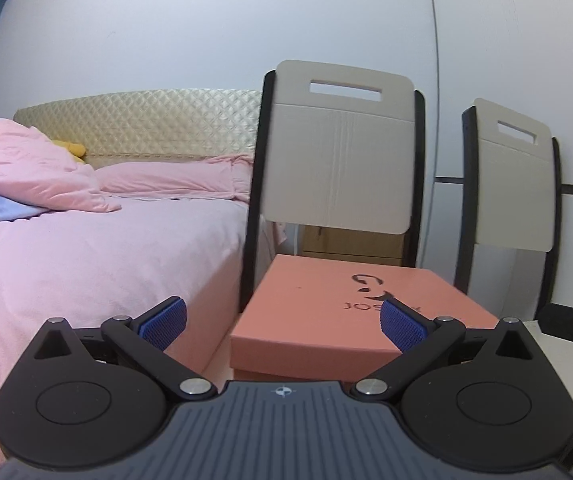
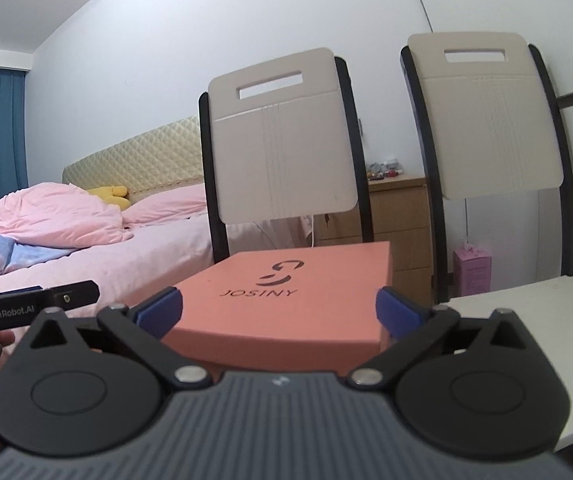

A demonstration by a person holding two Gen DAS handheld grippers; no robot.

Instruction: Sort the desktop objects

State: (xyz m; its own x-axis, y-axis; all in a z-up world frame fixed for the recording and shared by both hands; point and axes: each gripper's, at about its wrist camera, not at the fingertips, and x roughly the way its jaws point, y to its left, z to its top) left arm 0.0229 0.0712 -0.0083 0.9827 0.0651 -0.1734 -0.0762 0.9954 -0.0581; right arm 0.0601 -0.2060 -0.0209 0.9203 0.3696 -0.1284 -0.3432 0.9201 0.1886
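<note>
The salmon-pink JOSINY box (image 2: 286, 300) sits on the seat of the nearer chair (image 2: 282, 140) beside the bed (image 1: 86, 260), with both grippers raised in front of it. The right gripper (image 2: 279, 312) has its jaws spread wide and holds nothing; likewise the left gripper (image 1: 284, 322). I'd judge the lid could lift off if pinched alone, or the box could slide off the seat.

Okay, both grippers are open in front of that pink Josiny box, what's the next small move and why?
Probably ease the right gripper forward toward the pink box. Its jaws stand open and empty, seemingly about as wide as the box's near end, which sits centred just beyond them; the left gripper is open too, aimed at the same box.
</note>
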